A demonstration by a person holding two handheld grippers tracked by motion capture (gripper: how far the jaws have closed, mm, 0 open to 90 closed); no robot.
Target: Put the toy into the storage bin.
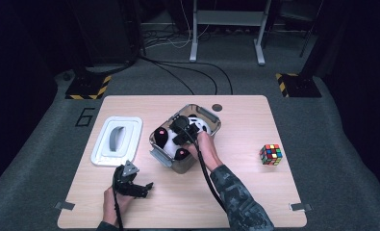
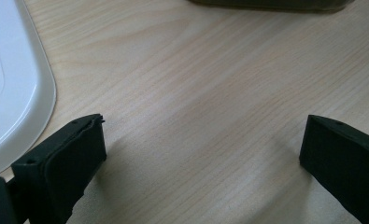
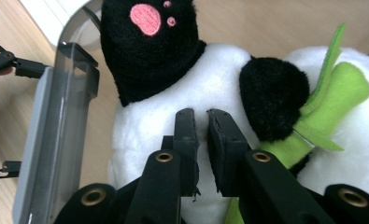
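My right hand-held gripper (image 3: pixel 201 114) is clenched on the black-and-white plush panda (image 3: pixel 173 93) inside the transparent plastic box (image 1: pixel 208 115).

panda toy (image 3: pixel 173 88): fuzzy plush, felt leaf | bin (image 1: pixel 211 115): clear smoky plastic | lid (image 1: pixel 130 139): glossy white plastic | table (image 1: pixel 235 192): matt pale wood

A single digit "6" (image 1: pixel 84 117) is seen marked on the grey floor beside the table's far left corner.
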